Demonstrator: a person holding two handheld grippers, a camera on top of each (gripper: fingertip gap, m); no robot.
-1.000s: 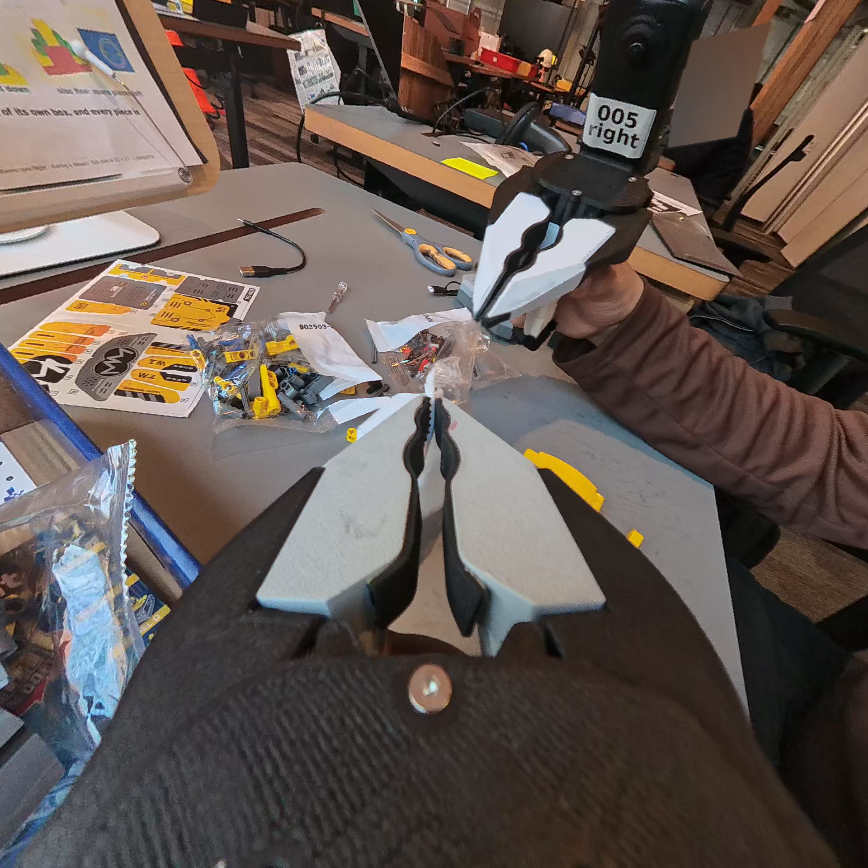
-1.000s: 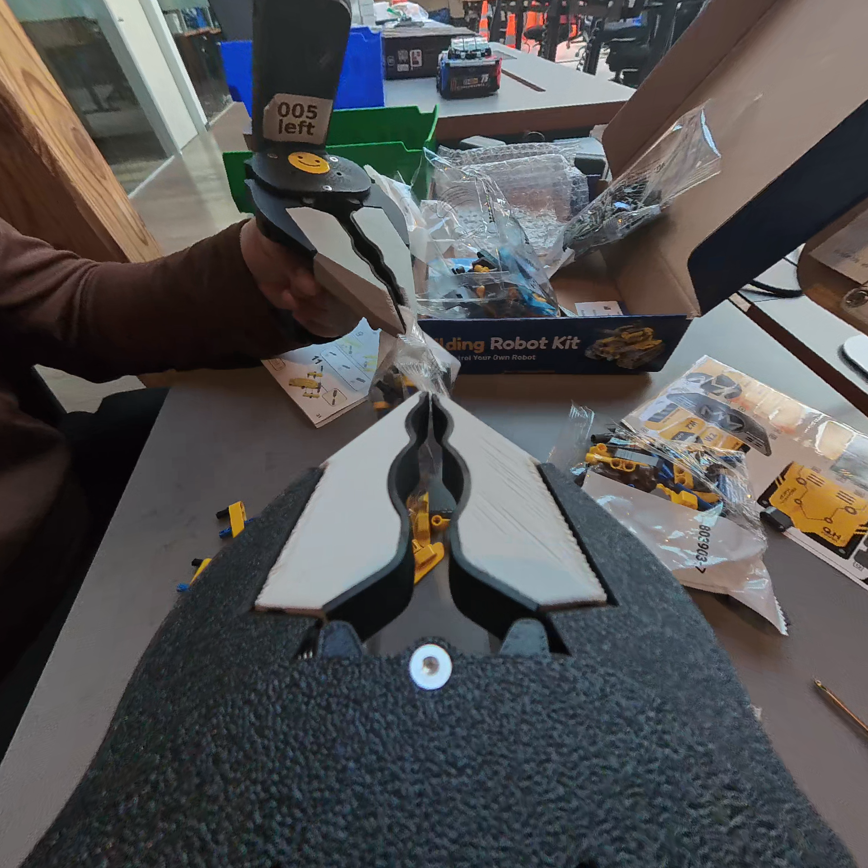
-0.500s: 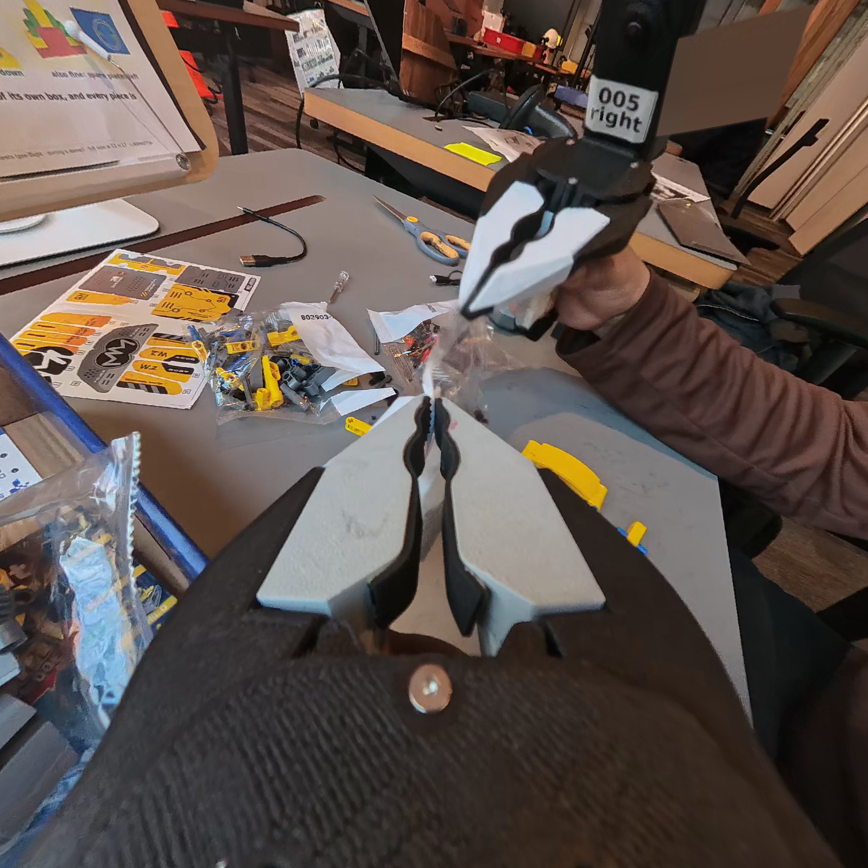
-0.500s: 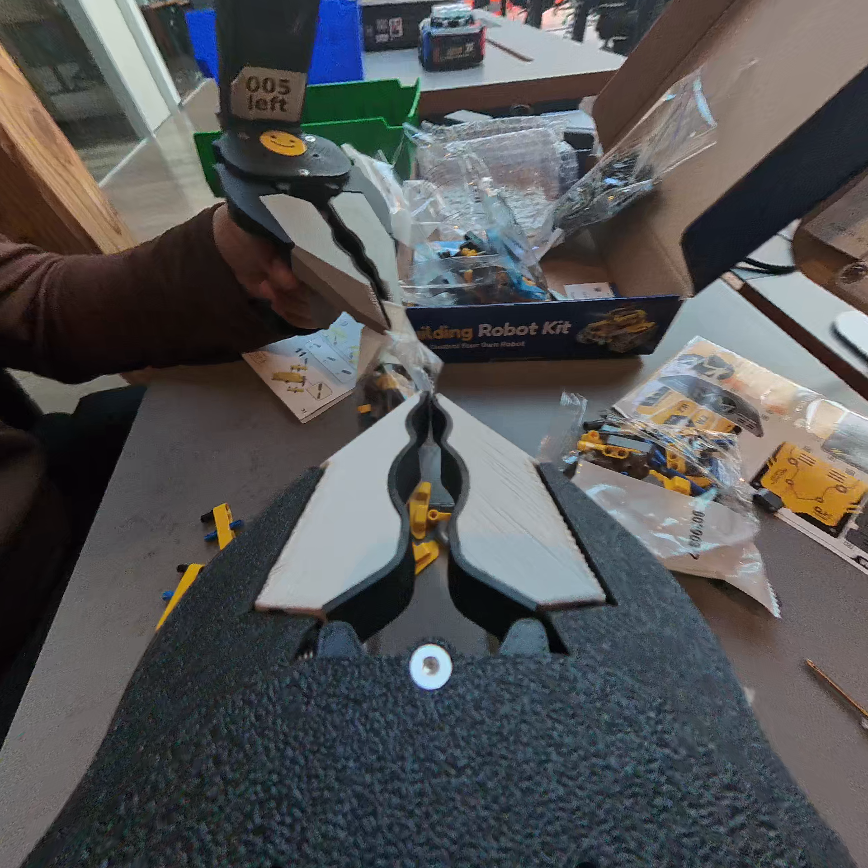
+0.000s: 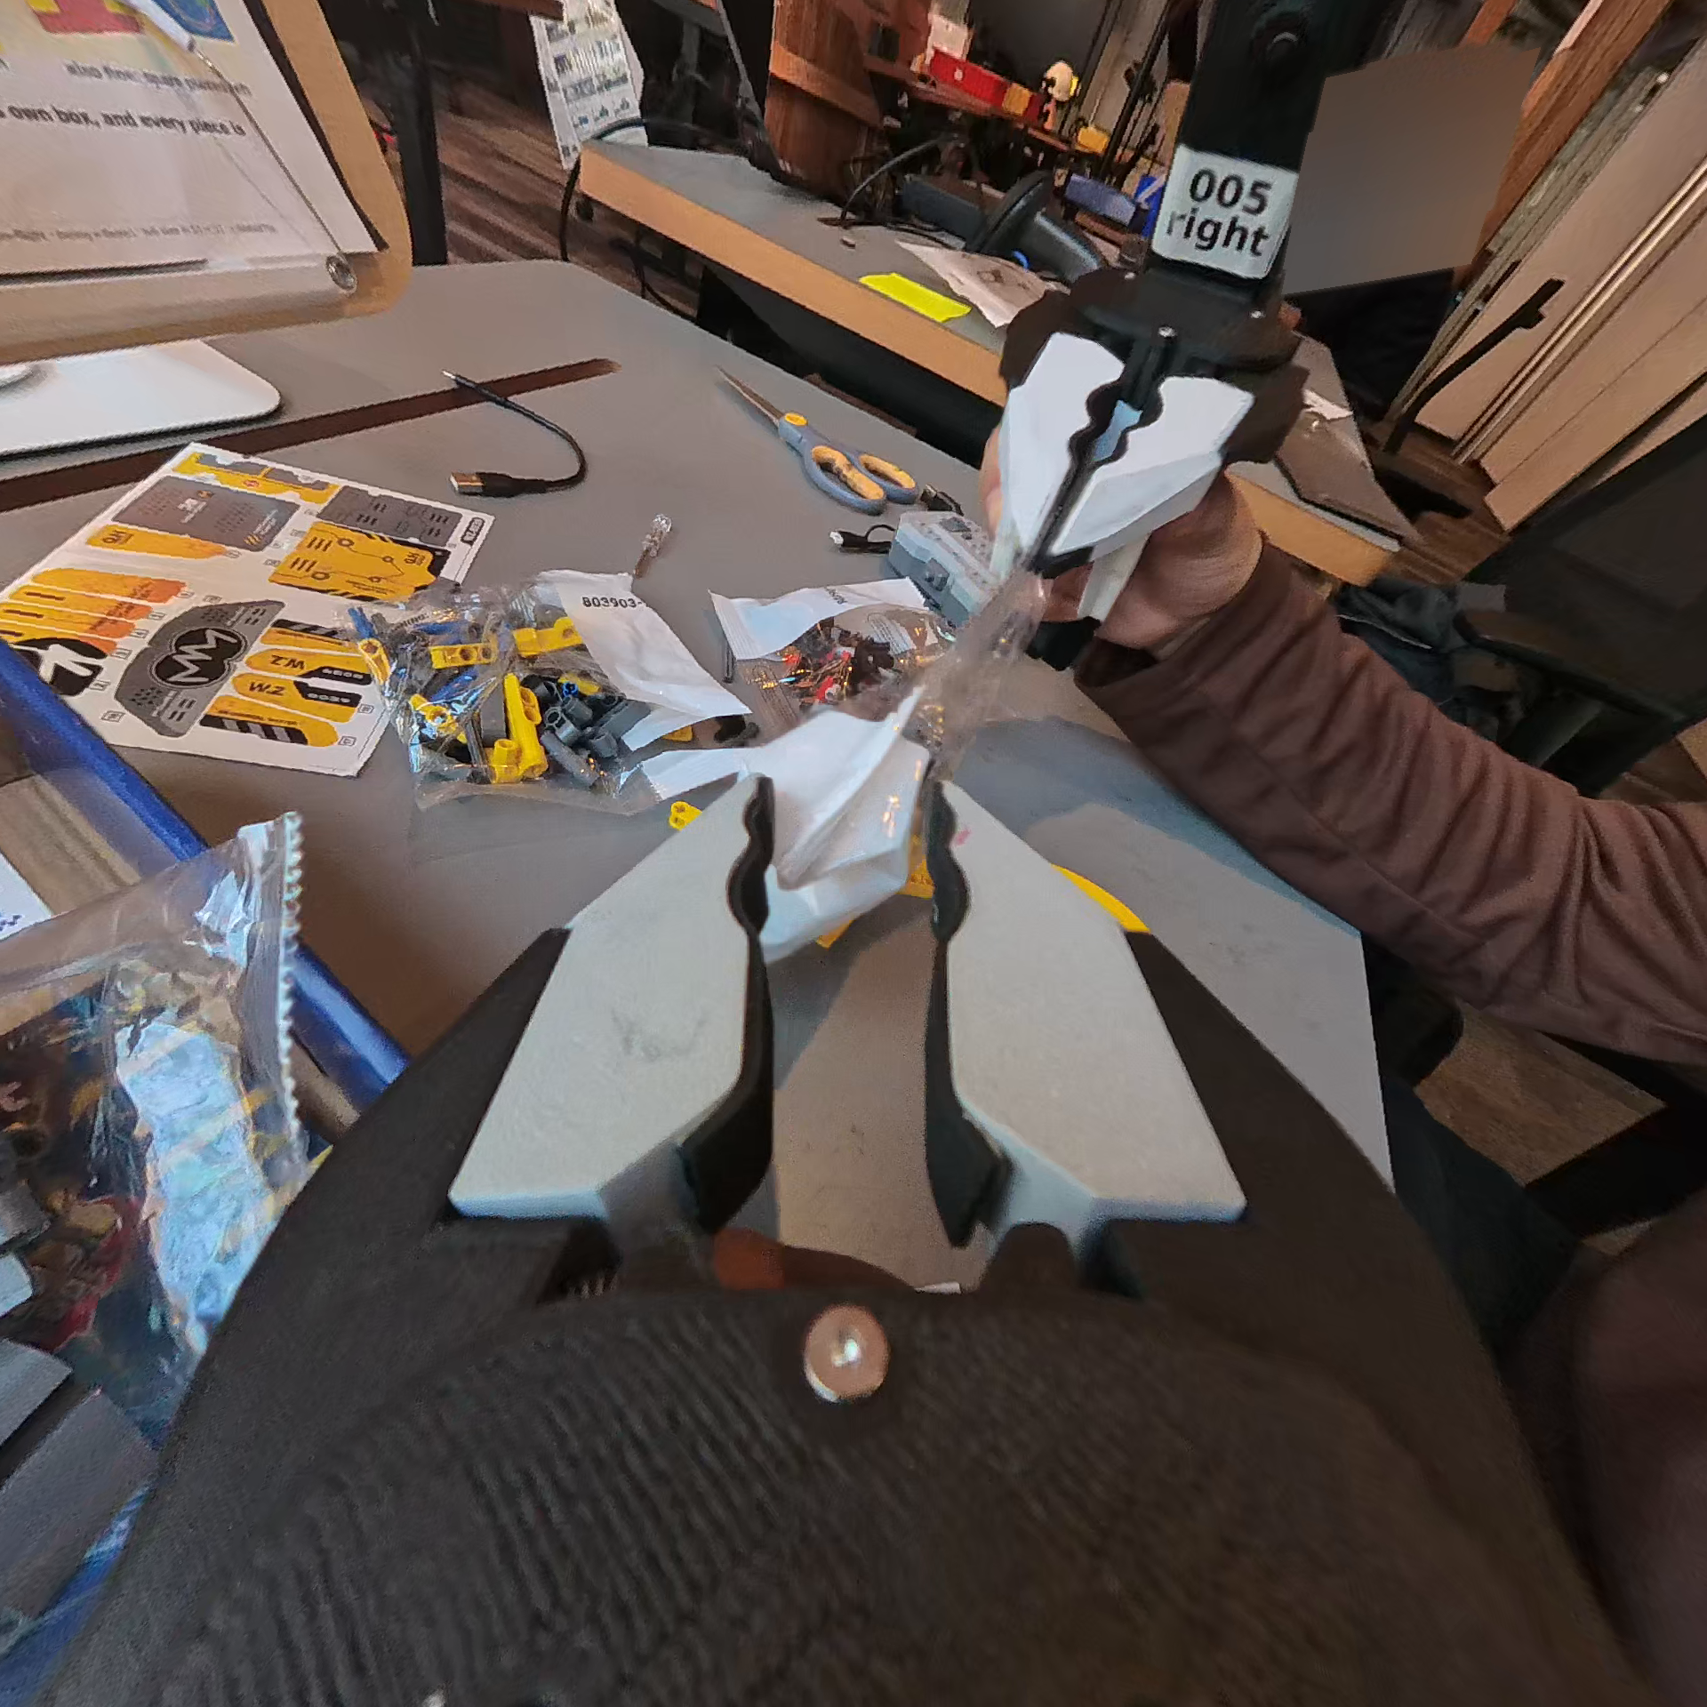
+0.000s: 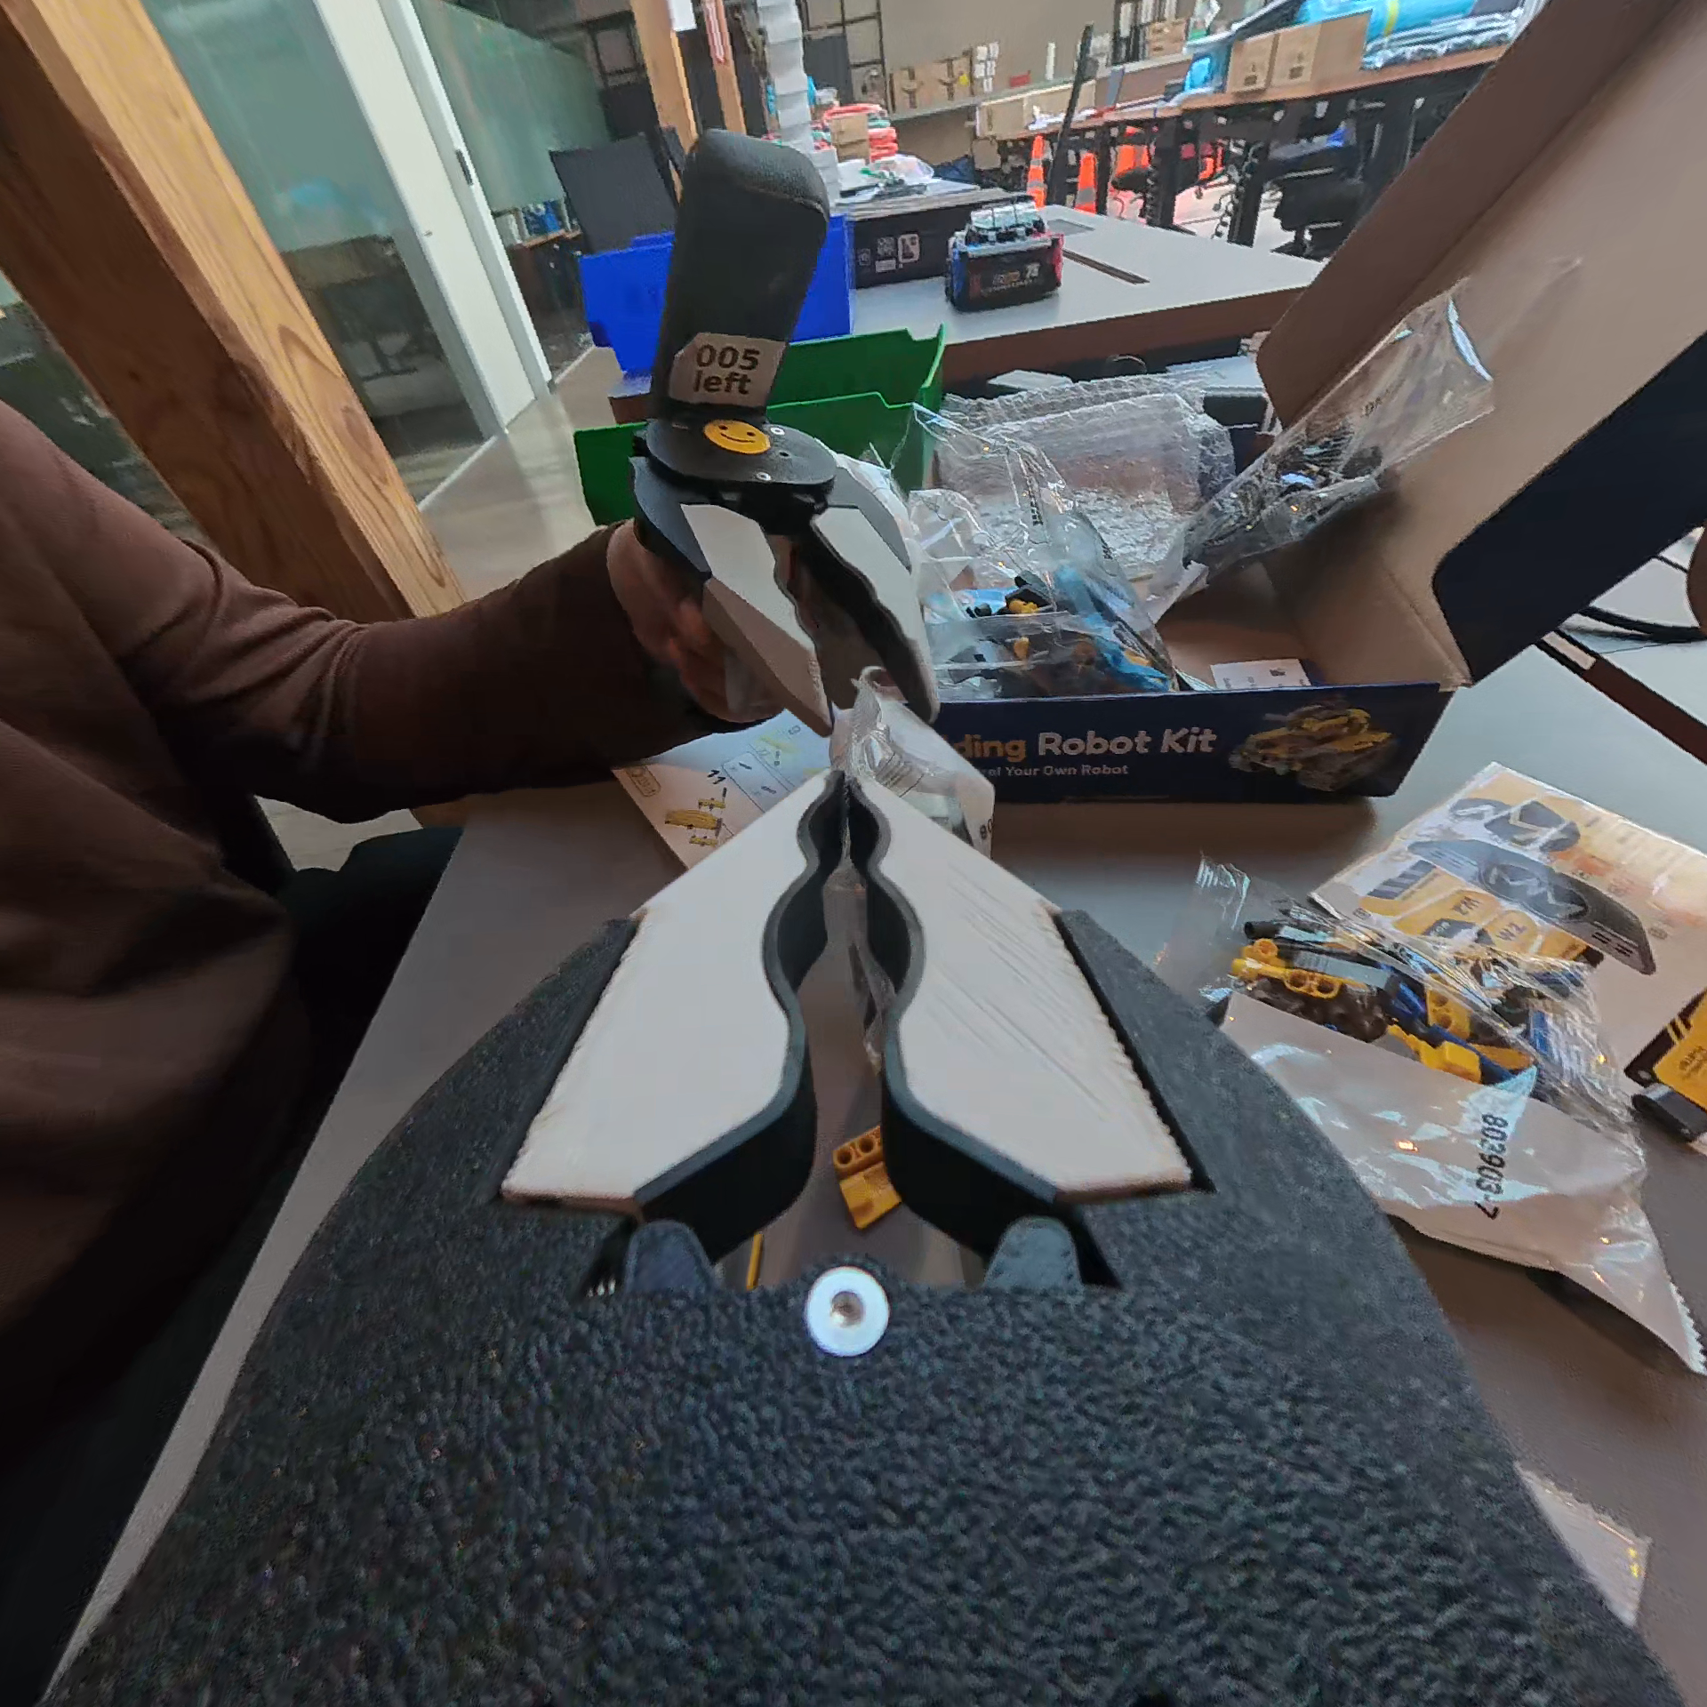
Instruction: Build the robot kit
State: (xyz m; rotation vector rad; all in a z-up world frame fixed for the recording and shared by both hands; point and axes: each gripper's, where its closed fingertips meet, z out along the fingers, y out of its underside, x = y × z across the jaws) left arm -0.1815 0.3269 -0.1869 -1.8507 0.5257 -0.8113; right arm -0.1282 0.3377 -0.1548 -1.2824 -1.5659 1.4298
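Since 0.5 s ago, my L gripper (image 5: 845, 813) spread its fingers & let go of the small clear bag (image 5: 854, 813), hanging betw. them. R gripper (image 6: 845, 794) stayed pinched on bag's other edge above the grey table (image 5: 647, 443). Best I kept R firm, re-gripped nearer the seam.

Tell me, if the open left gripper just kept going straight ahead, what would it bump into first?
Most likely the small plastic bag hanging between its tips: the left gripper is open around the bag's white end, while the right gripper pinches the top. Whether the bag already touches it is unclear.
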